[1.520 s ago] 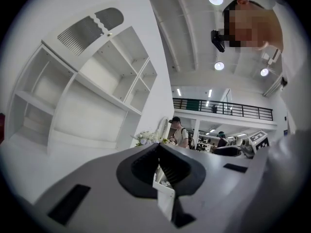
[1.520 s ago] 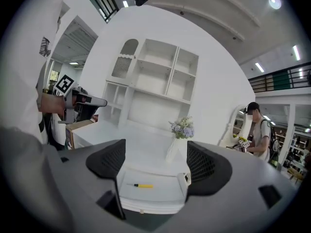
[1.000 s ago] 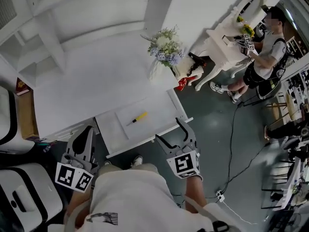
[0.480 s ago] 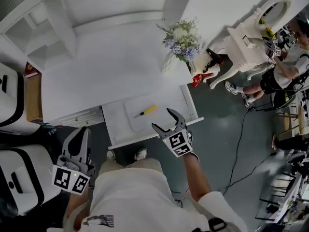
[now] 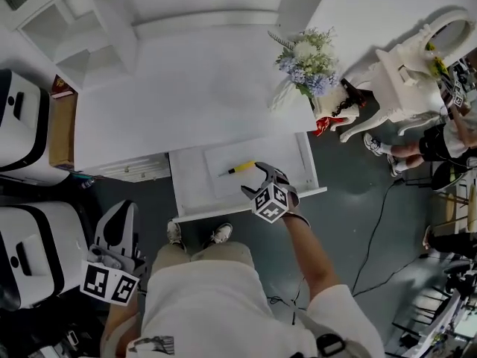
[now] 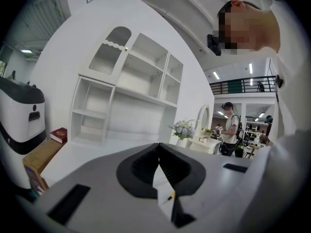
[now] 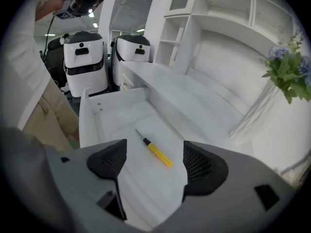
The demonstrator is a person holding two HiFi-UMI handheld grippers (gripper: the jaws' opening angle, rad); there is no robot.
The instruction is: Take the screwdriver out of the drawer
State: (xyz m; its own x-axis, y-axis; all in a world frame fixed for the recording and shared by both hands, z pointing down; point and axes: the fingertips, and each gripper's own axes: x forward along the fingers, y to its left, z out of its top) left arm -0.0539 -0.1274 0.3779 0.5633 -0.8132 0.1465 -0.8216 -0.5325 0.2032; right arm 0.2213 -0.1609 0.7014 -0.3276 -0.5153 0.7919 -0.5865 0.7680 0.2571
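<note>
Head view: white open drawer [image 5: 190, 200] at frame centre, under the edge of the white counter [image 5: 186, 103]. Yellow-handled screwdriver [image 5: 240, 168] lies flat on the drawer floor. Right gripper [image 5: 252, 179] is over the drawer, just beside the screwdriver. Left gripper [image 5: 121, 213] is at lower left, well apart from the drawer.

Left gripper view: left gripper [image 6: 158, 152] jaws pressed together, nothing between.

Right gripper view: right gripper [image 7: 155, 164] jaws spread apart. The screwdriver [image 7: 156, 150] shows between them at mid-frame, clear of both.
</note>
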